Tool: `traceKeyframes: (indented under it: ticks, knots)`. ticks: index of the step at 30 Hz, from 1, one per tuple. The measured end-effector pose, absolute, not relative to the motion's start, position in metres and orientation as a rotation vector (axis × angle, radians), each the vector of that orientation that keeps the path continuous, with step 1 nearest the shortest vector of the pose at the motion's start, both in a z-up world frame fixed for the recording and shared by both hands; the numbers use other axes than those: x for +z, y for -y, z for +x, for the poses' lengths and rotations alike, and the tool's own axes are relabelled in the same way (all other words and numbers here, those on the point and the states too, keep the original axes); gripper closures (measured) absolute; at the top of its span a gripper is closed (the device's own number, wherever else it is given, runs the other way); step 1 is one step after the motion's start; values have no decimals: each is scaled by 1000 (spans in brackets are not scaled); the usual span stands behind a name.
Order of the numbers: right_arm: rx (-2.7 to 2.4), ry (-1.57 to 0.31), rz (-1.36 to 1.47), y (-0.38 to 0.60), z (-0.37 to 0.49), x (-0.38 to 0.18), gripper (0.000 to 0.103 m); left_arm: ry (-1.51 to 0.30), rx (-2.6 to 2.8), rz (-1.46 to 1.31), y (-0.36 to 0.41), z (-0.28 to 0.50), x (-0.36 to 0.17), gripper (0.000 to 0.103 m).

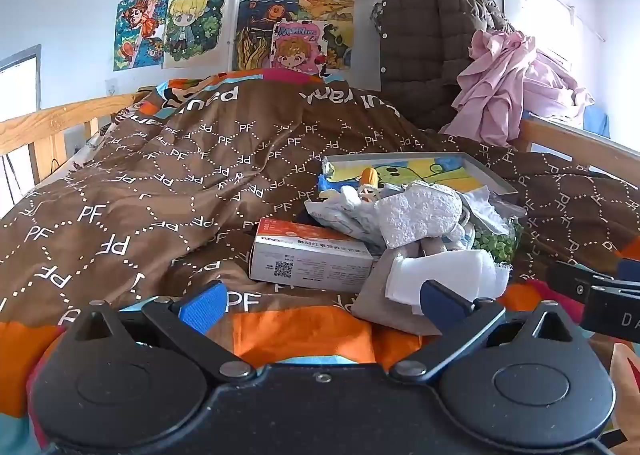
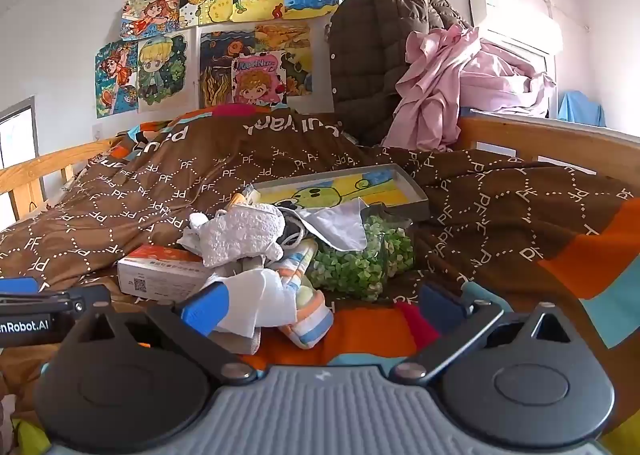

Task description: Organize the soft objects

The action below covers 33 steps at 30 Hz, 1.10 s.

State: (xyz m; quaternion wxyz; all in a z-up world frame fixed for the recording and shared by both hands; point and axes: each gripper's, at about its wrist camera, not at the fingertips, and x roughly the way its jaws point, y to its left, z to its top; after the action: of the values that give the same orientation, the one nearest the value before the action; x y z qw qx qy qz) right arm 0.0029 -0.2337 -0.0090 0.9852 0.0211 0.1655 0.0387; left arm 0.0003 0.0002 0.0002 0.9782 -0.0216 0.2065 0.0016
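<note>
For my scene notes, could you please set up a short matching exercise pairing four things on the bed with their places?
Things:
1. grey tray
2. cardboard box
3. bag of green pieces
4. pink cloth

Places:
A. piled at the far end of the bed, against a brown quilted coat
B. left edge of the pile, with a QR code on its side
C. behind the pile, with a drawing inside
D. right side of the pile, in front of the tray

Pairs: 1-C, 2-B, 3-D, 4-A
</note>
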Motion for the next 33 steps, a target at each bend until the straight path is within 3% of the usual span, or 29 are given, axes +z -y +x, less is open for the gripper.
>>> traceKeyframes:
  ticks: [33]
  knots:
    - [111, -346, 44, 231, 3, -11, 0, -409, -27, -151, -6, 0, -2, 1]
